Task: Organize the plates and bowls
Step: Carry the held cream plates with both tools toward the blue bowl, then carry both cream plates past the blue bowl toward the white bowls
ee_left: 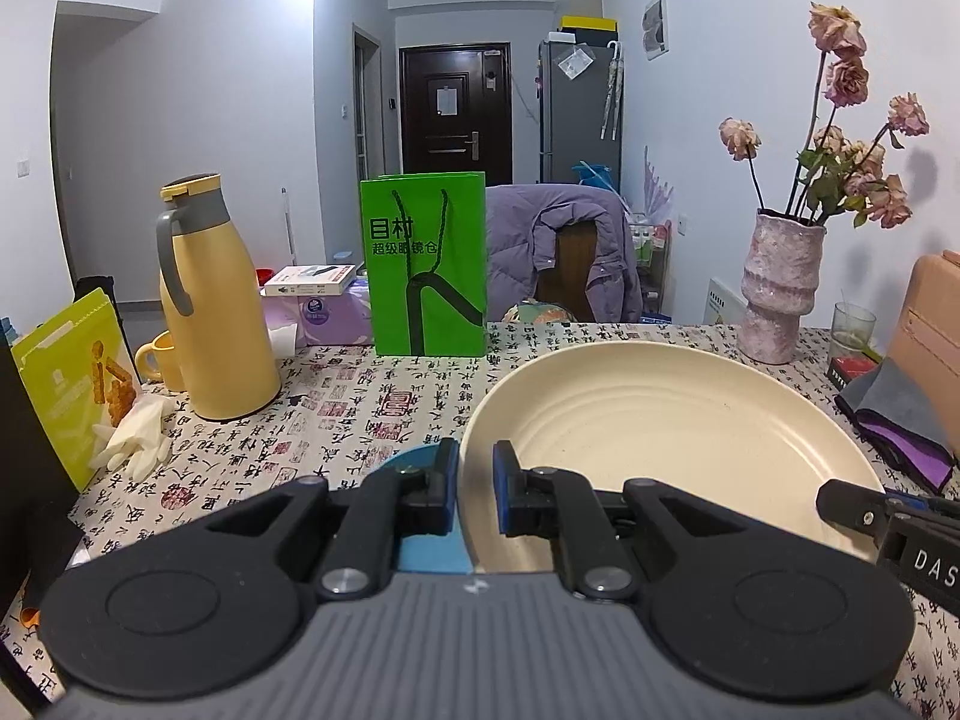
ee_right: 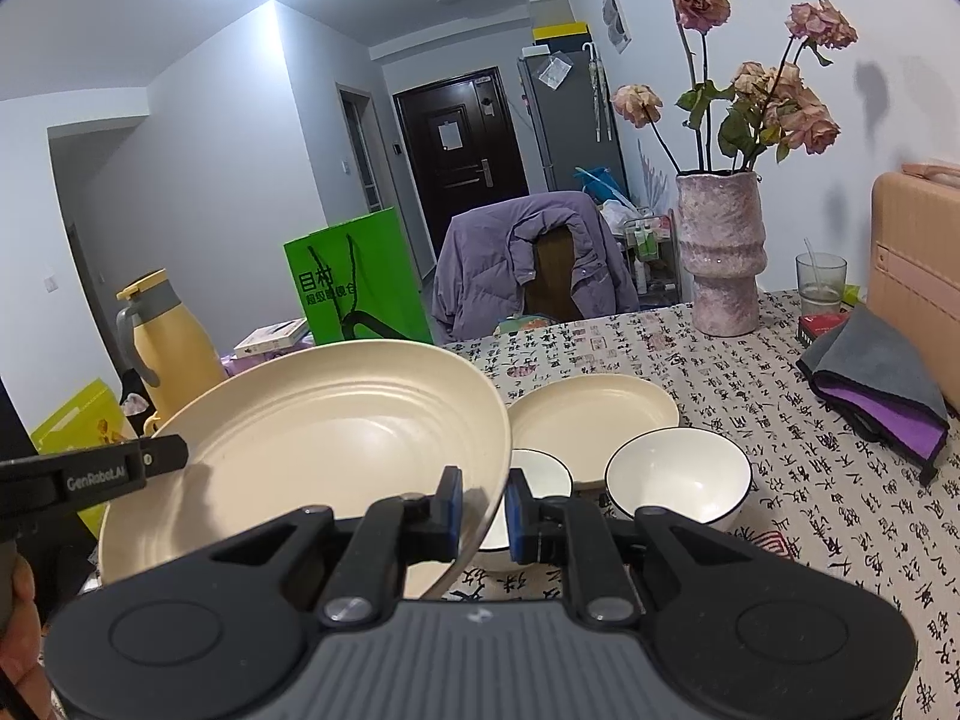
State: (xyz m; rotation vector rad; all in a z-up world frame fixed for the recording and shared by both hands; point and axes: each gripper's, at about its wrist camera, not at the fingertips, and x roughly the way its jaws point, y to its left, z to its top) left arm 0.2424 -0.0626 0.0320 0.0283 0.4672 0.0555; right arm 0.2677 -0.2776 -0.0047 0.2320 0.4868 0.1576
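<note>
Round ridged cream plate [ee_right: 336, 444] pinched at rim by left gripper [ee_left: 476, 480] and right gripper [ee_right: 483, 504].

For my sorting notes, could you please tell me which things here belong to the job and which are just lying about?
Job: big plate, small plate, two bowls.
Lying about: yellow flask, green bag, vase, grey cloth, gloves, glass.

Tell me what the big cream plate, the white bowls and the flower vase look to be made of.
Big cream plate: matte, faintly speckled, probably melamine or fibre plastic. White bowls: glossy glazed ceramic with dark rims and highlights. Flower vase: rough, mottled pink, likely stoneware or plaster.
</note>
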